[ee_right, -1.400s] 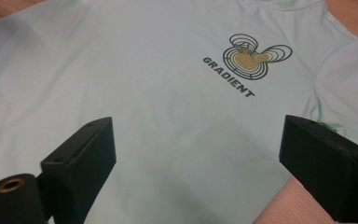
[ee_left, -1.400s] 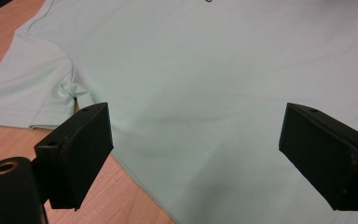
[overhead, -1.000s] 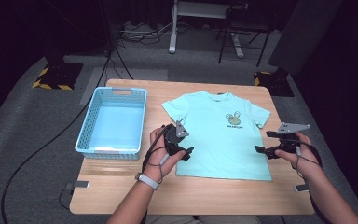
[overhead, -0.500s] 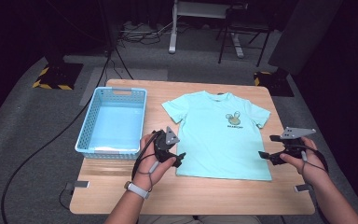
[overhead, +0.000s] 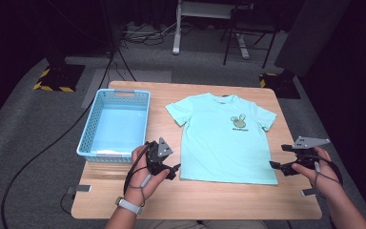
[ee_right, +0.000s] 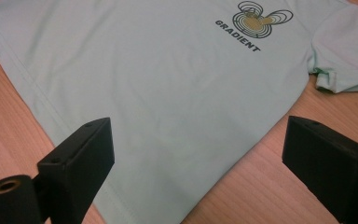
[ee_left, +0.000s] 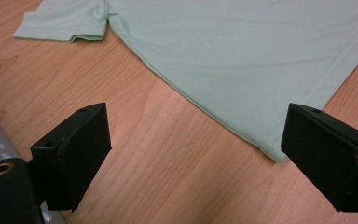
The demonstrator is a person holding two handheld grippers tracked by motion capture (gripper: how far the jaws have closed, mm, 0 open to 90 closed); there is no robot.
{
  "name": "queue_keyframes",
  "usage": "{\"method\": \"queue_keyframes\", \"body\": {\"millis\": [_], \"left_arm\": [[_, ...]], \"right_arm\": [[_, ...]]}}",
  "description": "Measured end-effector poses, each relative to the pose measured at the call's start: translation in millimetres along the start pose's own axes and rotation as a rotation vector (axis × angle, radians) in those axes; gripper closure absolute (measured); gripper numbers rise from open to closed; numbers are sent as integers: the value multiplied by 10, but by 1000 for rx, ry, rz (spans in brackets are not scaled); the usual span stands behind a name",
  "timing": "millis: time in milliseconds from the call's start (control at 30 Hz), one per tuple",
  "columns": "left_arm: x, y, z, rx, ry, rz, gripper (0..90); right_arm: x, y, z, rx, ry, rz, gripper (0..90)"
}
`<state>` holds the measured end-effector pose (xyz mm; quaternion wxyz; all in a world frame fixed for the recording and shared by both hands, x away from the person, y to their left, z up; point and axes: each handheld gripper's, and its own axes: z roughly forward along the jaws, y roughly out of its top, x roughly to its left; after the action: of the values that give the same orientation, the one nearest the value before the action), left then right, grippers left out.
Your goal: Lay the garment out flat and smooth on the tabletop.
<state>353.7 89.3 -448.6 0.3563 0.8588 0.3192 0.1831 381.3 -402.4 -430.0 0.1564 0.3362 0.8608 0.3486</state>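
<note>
Both grippers have drawn back toward the bench's [overhead: 205, 202] near edge, jaws wide beside the flat T-shirt's [overhead: 224, 143] hem corners; a shallow pinch could drag and wrinkle it.

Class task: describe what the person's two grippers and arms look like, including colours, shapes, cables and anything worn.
Both grippers are black. The left gripper and right gripper each carry a grey three-cornered plate on top and trail a thin black cable. Their jaws are blocky black wedges, each with a small hole near the tip. A white wristband sits on the left wrist. No sleeves cover the forearms.
</note>
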Motion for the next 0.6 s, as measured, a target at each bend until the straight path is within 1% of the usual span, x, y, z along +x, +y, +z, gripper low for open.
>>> {"method": "queue_keyframes", "body": {"millis": [133, 300, 433, 600], "left_arm": [[-9, -60, -60, -14, 6, -13, 81], [-29, -165, -79, -10, 5, -22, 80], [-46, -266, -99, -19, 7, -31, 80], [-40, -397, -120, -6, 5, -28, 78]], "right_arm": [[8, -59, -48, -5, -10, 4, 92], [9, -162, -82, 2, -12, 20, 92], [-1, -238, -117, -23, -24, 35, 96], [-17, -342, -118, -18, -24, 57, 94]]}}
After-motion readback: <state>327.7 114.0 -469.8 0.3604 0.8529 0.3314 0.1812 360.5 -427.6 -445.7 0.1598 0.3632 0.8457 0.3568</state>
